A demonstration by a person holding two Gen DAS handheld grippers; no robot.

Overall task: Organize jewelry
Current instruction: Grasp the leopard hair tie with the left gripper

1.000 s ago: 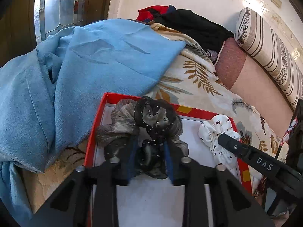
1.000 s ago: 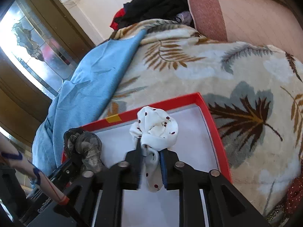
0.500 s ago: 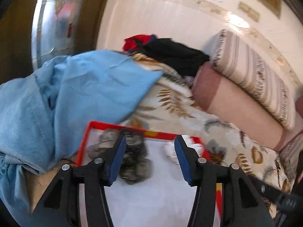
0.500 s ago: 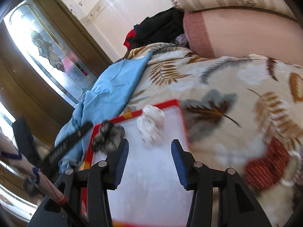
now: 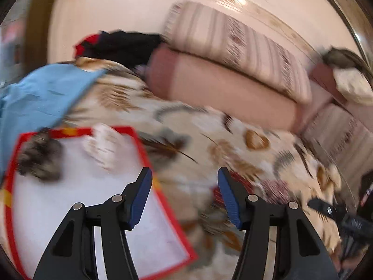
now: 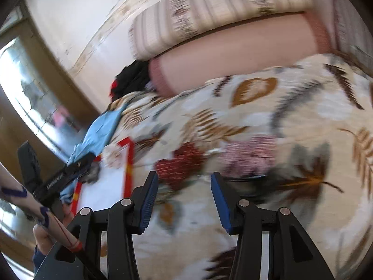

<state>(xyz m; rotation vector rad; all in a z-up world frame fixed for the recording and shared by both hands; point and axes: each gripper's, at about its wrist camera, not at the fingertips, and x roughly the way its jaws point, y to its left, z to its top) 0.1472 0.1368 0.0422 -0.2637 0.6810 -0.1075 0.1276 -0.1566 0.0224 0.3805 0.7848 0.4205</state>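
1. Landmark: shallow red-rimmed cardboard tray with a white floor point(image 5: 163, 206), lying on the leaf-printed cream bedspread point(image 5: 268, 158). All places below are given from it.
2. Left gripper point(image 5: 185, 194): I read its blue-padded jaws as apart and widening, nothing between them; it hangs over the tray's near right rim.
3. Right gripper point(image 6: 184, 198): jaws released, empty, over the bedspread well to the right of the tray.
4. Task's things inside the tray: a white fabric scrunchie with dark dots point(image 5: 105, 145) at the far rim, and a dark grey gauzy scrunchie point(image 5: 39, 156) in the far left corner. Both are apart from either gripper.
5. Task's things outside the tray: a red checked fabric scrunchie point(image 6: 179, 163) just beside the right rim, and a pink-white patterned scrunchie point(image 6: 250, 155) further right, both ahead of my right gripper.
6. Risk: both views are smeared; if I close in at this pace, I judge I could pinch bedspread along with a scrunchie, or nudge the light tray.
7. Risk: the two grippers work near each other beside the right rim and might clash.
8. Hard to make out: a dark ring-like shape near the pink-white scrunchie; I cannot tell what it is.
9. Cut off: the tray's near left corner, behind the left gripper's fingers.
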